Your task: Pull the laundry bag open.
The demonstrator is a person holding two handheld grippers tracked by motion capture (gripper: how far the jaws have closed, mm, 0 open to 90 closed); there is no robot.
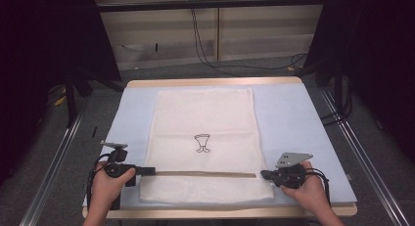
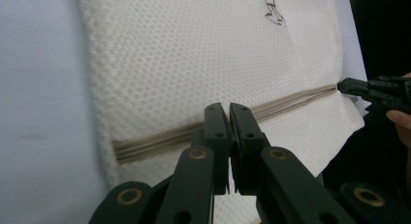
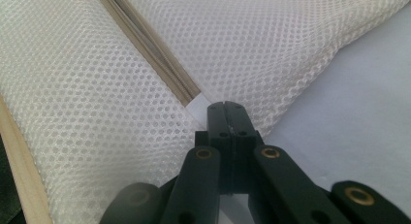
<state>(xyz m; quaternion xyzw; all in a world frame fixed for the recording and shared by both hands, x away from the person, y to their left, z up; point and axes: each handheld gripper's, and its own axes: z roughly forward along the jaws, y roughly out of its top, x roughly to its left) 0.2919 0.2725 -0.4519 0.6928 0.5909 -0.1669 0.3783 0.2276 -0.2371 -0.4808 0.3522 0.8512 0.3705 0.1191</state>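
A white mesh bag with a small dark drawing lies flat on a pale blue mat. A beige zipper runs across the bag near its front edge. My left gripper is at the zipper's left part, its jaws shut right on the zipper line; what they pinch is hidden. In the left gripper view the tips press together. My right gripper is at the zipper's right end, shut on a small white tab that runs into its tips.
The mat covers a wooden table whose front edge is just in front of the bag. Metal rails flank the table. Black cables lie on the floor behind, between dark curtains.
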